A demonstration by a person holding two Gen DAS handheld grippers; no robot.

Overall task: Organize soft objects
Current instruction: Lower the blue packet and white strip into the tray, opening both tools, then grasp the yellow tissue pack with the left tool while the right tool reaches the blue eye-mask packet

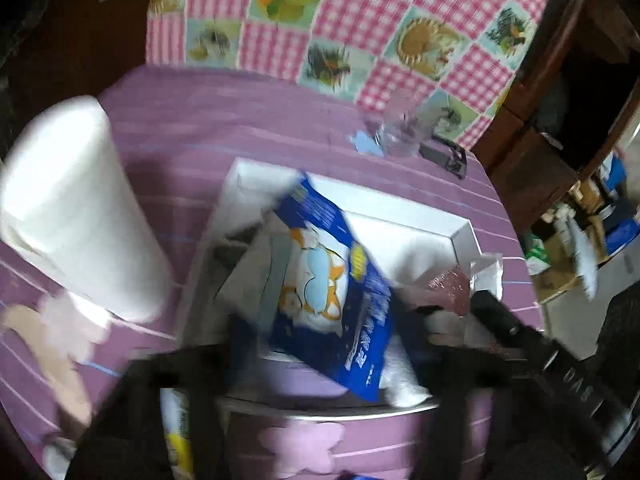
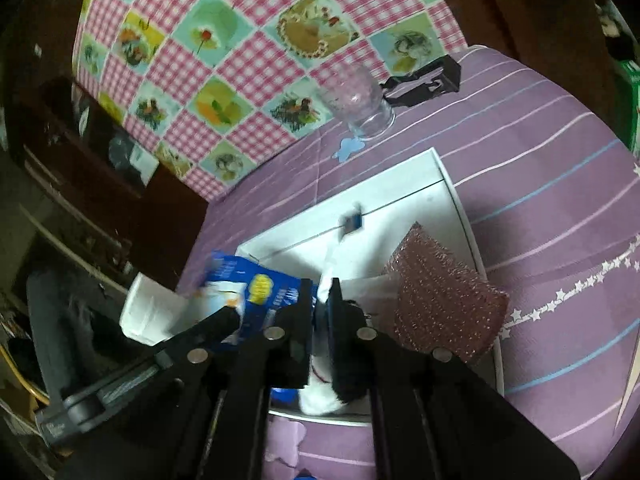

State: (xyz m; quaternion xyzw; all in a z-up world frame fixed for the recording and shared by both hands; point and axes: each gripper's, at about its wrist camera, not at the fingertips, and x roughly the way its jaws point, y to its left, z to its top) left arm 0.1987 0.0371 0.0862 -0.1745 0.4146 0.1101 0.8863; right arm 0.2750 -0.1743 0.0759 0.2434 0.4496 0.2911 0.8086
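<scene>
Packet: blue packet (image 1: pixel 352 292) with cartoon print, tilted in white tray (image 1: pixel 460 236) on the surface.
Left tongs (image 1: pixel 320 364): wide apart, empty, angled down.
Right tongs (image 2: pixel 322 300): nearly closed; grip unclear.

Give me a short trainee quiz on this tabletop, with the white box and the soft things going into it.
1. True or false: the clear glass tumbler stands inside the shallow white box.
2. What lies in the box along with the blue plastic packet? A: a glittery pink scouring pad. B: a banana. C: a metal spoon.
3. Are the left gripper's jaws open or shut?

Key
1. False: the tumbler stands on the purple striped cloth, beyond the box.
2. A.
3. Open, with the packet lying between them.
</scene>
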